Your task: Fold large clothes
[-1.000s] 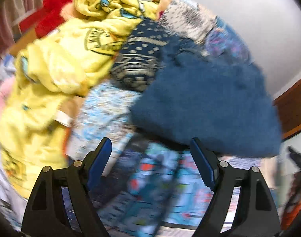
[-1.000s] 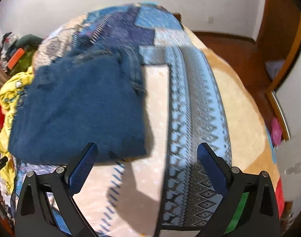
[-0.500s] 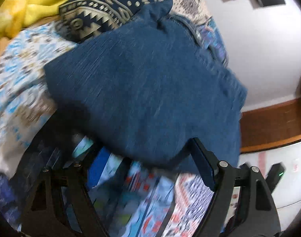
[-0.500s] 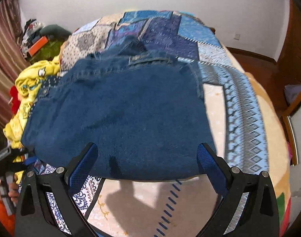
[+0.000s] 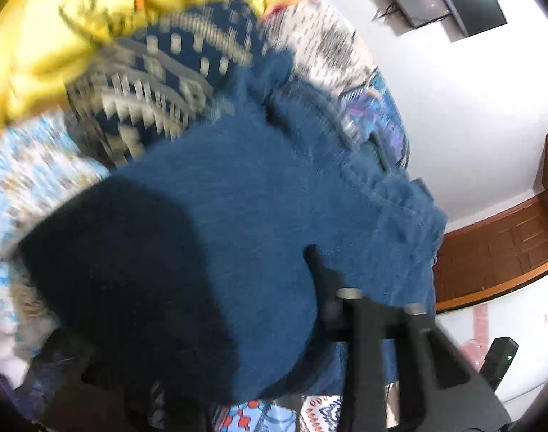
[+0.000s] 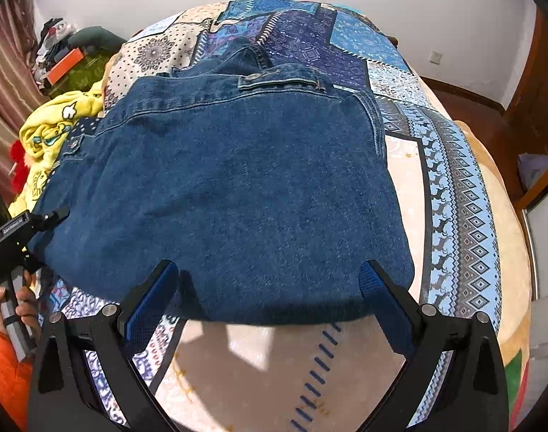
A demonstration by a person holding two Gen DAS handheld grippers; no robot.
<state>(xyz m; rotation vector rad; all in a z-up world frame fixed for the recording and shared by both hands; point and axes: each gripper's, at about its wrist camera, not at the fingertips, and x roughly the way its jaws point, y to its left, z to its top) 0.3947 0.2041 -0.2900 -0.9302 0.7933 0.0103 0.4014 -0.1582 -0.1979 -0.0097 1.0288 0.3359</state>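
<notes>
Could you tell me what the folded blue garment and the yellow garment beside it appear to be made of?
Blue garment: likely denim, matte, with speckled indigo weave, topstitched seams and a metal button. Yellow garment: probably soft fleece or plush, with a fuzzy, puffy, printed surface; exact fibre unclear.

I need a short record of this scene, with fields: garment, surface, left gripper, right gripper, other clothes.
garment: folded denim garment, lying flat
surface: patchwork bedspread
left gripper: left gripper at the denim's left edge, jaws have just been closing, denim between them; whether it is pinched is not clear
right gripper: right gripper open, at the near edge, holding nothing
other clothes: yellow garment and dark patterned cloth beside the denim
</notes>
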